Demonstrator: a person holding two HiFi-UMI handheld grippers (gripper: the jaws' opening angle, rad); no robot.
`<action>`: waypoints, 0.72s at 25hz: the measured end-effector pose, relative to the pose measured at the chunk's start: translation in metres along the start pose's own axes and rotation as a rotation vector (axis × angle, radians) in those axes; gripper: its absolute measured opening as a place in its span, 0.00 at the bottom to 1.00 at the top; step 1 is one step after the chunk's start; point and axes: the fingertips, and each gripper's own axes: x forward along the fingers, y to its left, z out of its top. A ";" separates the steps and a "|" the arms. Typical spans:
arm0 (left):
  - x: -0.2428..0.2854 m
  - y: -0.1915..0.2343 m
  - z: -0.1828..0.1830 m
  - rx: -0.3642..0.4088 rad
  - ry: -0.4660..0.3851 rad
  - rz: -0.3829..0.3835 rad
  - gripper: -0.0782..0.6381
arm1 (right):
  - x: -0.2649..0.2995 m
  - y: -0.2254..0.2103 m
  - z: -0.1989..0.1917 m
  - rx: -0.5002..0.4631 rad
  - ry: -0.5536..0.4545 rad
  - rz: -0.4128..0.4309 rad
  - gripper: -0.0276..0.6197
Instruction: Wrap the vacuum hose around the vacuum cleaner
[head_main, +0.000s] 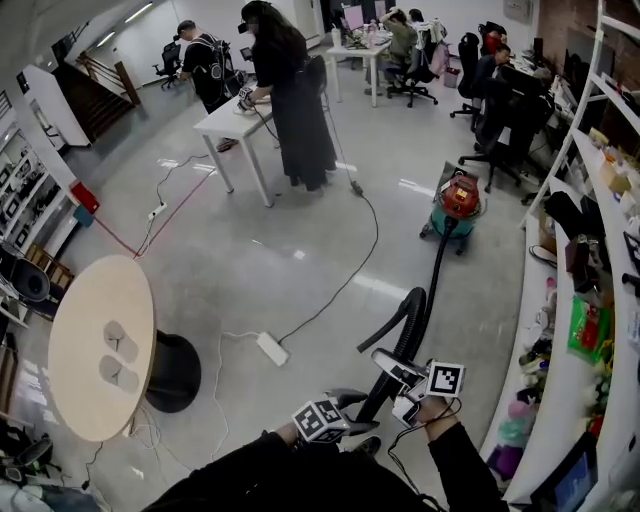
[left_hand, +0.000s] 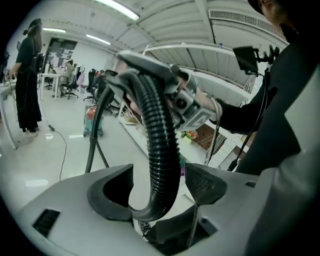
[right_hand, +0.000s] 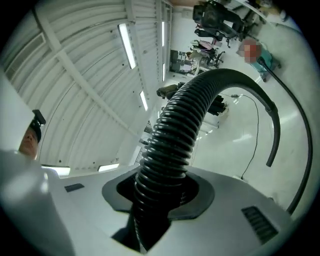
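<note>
Closest in, the left tool (left_hand: 160, 179) stands wide, and the black ribbed vacuum hose (head_main: 437, 262) passes loosely through the gap between its jaws without being pinched. Just beside it, on the side toward the vacuum cleaner (head_main: 459, 203), the right tool (right_hand: 167, 192) is clamped tight on the same hose. From there the hose arches up and runs out to the red-and-teal vacuum cleaner, which stands on the grey floor (head_main: 300, 200) well apart from both tools, near the curved white shelf (head_main: 545, 400). A white power strip (head_main: 271, 348) lies on the floor, nearer than the vacuum cleaner and to its left. Beyond the vacuum cleaner, also to its left, a person (head_main: 295, 100) in dark clothes stands at a white bench (head_main: 232, 122)
</note>
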 end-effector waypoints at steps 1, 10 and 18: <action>0.009 0.006 0.003 0.002 0.002 -0.003 0.56 | 0.003 0.000 0.010 0.018 -0.013 0.004 0.27; -0.015 0.053 0.082 0.055 -0.051 -0.209 0.32 | 0.046 -0.020 0.104 0.121 -0.149 0.010 0.48; -0.058 0.144 0.167 -0.273 -0.110 -0.441 0.32 | 0.052 -0.045 0.086 0.066 -0.103 -0.077 0.55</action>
